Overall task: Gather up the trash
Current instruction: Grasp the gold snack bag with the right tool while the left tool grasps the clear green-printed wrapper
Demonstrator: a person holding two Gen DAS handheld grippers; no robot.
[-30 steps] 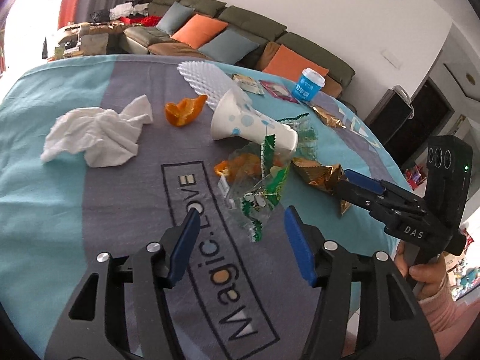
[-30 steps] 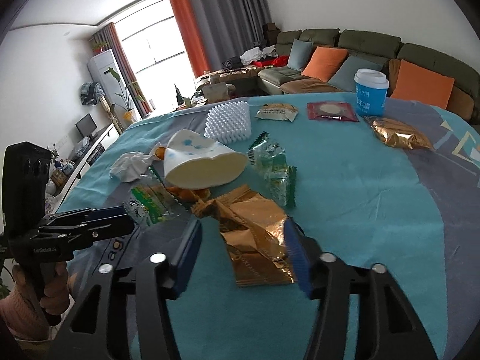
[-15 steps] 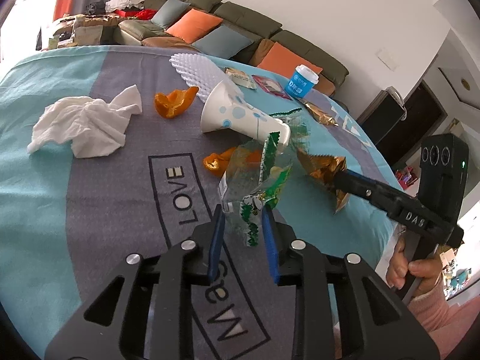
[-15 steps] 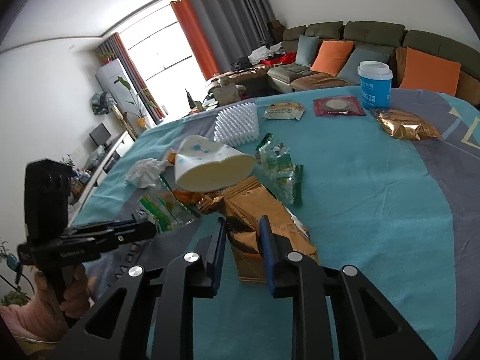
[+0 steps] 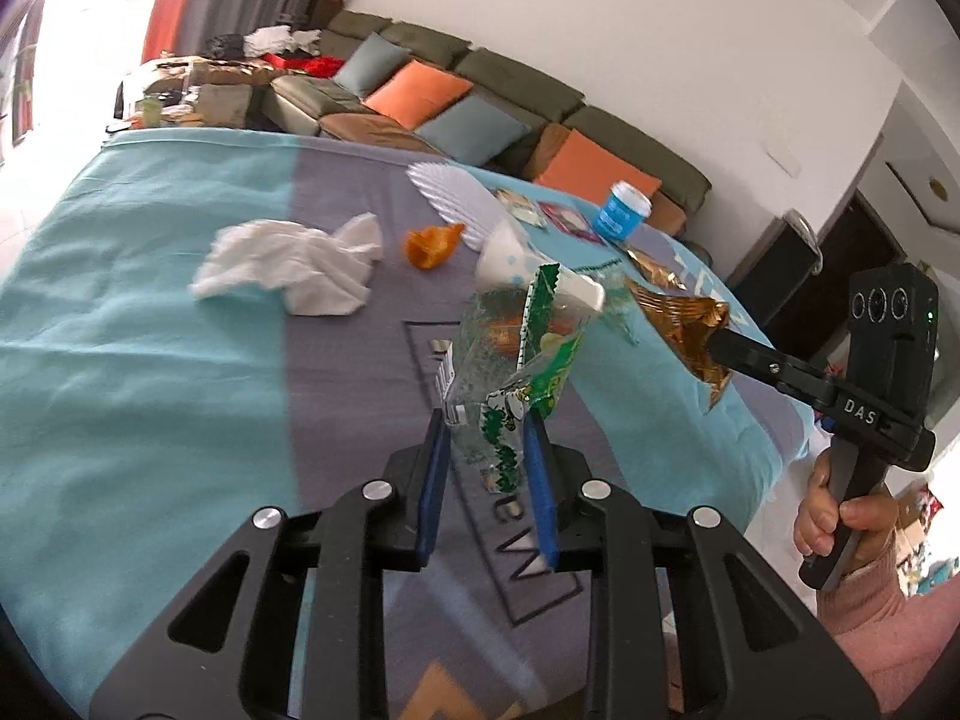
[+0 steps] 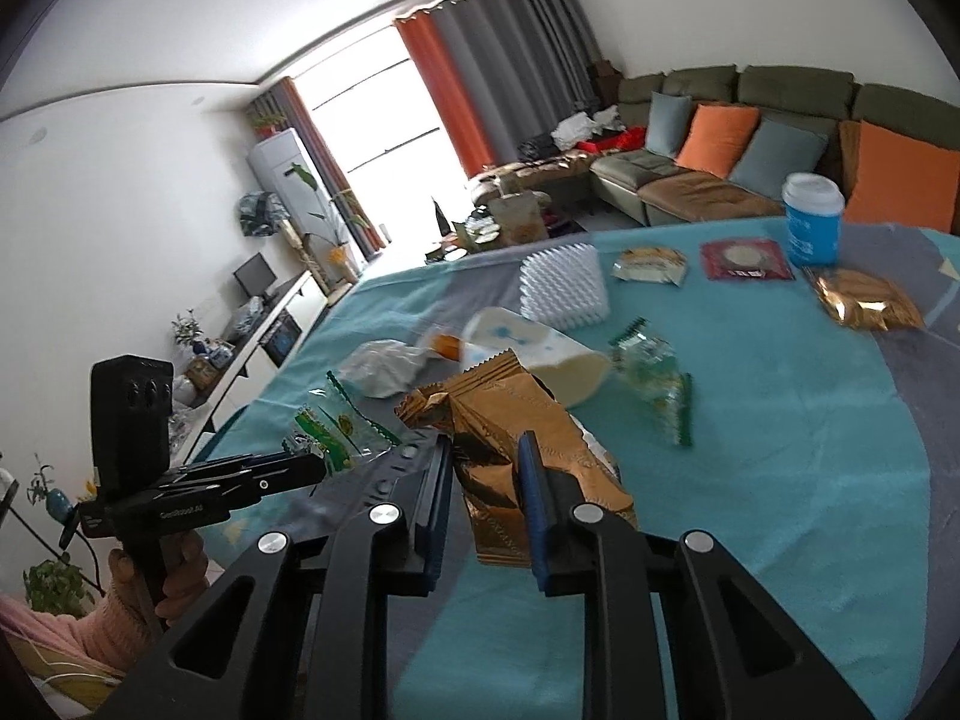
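Nearest in the left wrist view, the left gripper (image 5: 485, 435) is pressed together on the lower part of a clear-and-green wrapper (image 5: 516, 360), which stands up from the fingers, lifted off the tablecloth (image 5: 150, 390). In the right wrist view the right gripper (image 6: 485, 456) pinches a gold foil wrapper (image 6: 498, 420) near its lower middle, the crumpled top fanning out above the blue pads (image 6: 531, 480). Both wrappers look feather-light, thin and limp; film like this is probably slick and crackly, so a pinch well in from the edge, over doubled or creased layers, should hold better than a bite on a single flap. Crushing does no harm here.

A little farther, a white paper cup (image 6: 540, 354) lies on its side; it is likely light and easy to dent, best taken across the rim wall. Just right of it rests another green wrapper (image 6: 657, 384). To the left sits a crumpled tissue (image 5: 294, 264), soft and airy, which any central pinch should gather, and beyond it an orange peel (image 5: 432, 243), firmer and curled, offering an edge to grip.

Farther still stand a white spiky foam sheet (image 6: 564, 288), two flat sachets, one pale (image 6: 651, 264) and one red (image 6: 747, 258), a gold packet (image 6: 864, 300) at far right, and an upright blue cup (image 6: 813, 219). The flat sachets probably need lifting by a corner.
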